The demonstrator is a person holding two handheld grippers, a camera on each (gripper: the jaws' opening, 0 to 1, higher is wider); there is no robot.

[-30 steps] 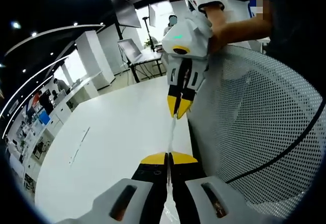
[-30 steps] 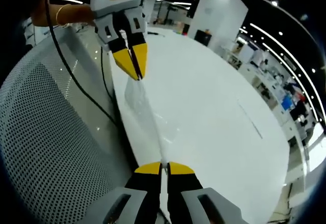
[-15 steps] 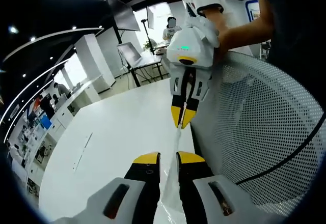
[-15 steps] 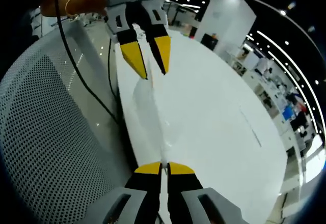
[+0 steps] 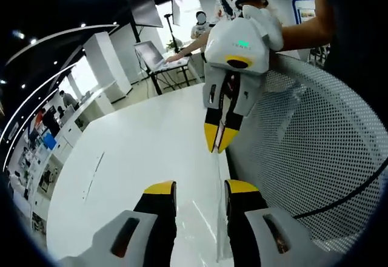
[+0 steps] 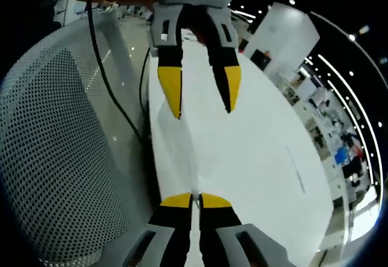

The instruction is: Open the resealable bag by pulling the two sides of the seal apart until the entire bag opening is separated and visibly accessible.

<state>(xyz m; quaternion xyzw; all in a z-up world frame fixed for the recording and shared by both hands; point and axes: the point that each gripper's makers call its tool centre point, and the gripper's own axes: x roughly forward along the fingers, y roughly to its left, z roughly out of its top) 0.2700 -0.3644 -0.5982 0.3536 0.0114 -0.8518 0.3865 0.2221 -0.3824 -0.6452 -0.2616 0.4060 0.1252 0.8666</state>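
A clear resealable bag (image 5: 217, 221) hangs as a thin, see-through sheet over the white table (image 5: 139, 152). My right gripper (image 5: 219, 141), held by a hand, comes in from above and is shut on the bag's edge. My left gripper (image 5: 200, 188) stands open, its yellow tips wide apart on either side of the bag, touching nothing. In the right gripper view, my right gripper (image 6: 192, 199) pinches the bag (image 6: 180, 152) between closed jaws. My left gripper (image 6: 200, 97) hangs opposite with its jaws spread.
A white perforated mesh panel (image 5: 309, 145) curves close beside the grippers, also seen as the mesh panel (image 6: 54, 158). A black cable (image 6: 115, 97) runs along it. The white table (image 6: 260, 152) stretches away toward office desks and people at the back.
My left gripper has opened and let go of the bag. The right gripper stays shut on it. The two grippers now stand closer together.
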